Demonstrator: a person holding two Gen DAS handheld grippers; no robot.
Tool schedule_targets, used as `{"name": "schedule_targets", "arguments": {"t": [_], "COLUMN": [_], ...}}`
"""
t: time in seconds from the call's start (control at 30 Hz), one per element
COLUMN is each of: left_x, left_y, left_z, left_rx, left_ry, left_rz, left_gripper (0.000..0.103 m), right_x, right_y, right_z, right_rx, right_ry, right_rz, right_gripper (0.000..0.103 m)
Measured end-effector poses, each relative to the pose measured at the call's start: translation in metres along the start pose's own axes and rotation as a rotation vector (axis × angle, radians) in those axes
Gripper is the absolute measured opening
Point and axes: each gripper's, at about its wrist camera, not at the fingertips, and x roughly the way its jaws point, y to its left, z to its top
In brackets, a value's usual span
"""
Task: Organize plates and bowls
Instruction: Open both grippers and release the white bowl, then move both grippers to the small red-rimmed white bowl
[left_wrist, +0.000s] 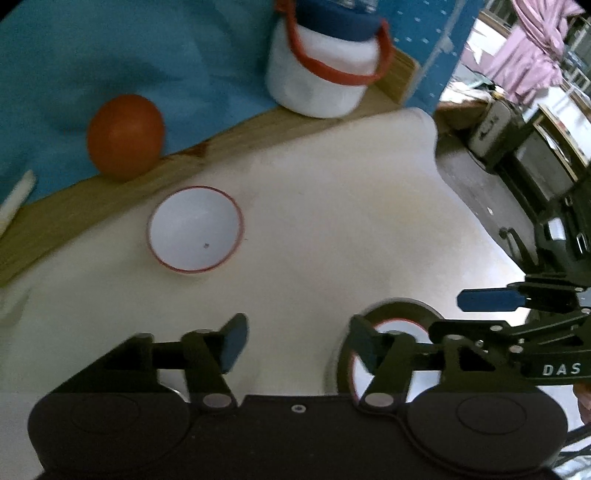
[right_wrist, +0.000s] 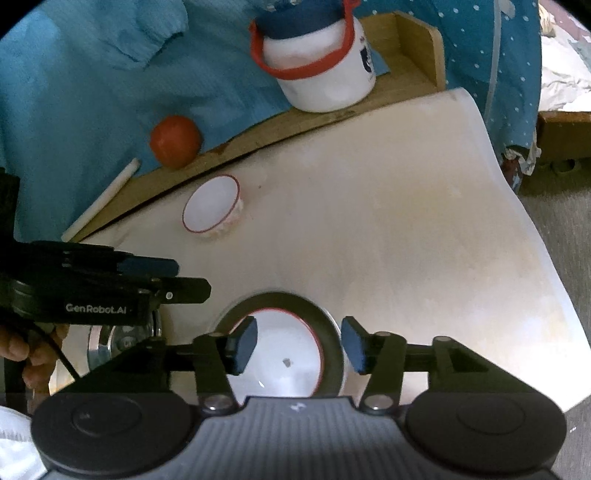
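Jaws of both the left gripper (left_wrist: 295, 341) and right gripper (right_wrist: 298, 345) stand released, nothing between them. A red-rimmed white bowl (right_wrist: 284, 354) sits in a dark round plate (right_wrist: 328, 328) below; another red-rimmed white bowl (left_wrist: 195, 229) stands apart on the white bench (left_wrist: 332, 221).

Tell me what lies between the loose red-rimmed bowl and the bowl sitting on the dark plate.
Nothing: only bare white table top lies between the loose bowl and the bowl on the dark plate. The right wrist view shows this best.
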Motion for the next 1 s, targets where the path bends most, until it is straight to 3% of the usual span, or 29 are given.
{"name": "schedule_targets", "arguments": {"t": [0.3,0.53,1.0], "left_x": [-0.007,-0.007,0.016], "left_y": [0.035,0.07,0.122], "left_z": [0.005,0.008,0.02], "left_rx": [-0.113,-0.224,-0.336], "left_ry": [-0.067,-0.1,-0.077], "left_rz": [0.072,0.134,0.229], "left_gripper": [0.102,0.102,0.102], "right_x": [0.006,0.016,0.053], "right_y": [0.021,0.037,0.053], "right_z": [0.019,0.031,0.056], "right_rx": [-0.064,-0.116,-0.164], "right_ry": [-0.033,-0.058,-0.052], "right_rz": [-0.028,-0.054,-0.071], "right_gripper": [0.087,0.102,0.102]}}
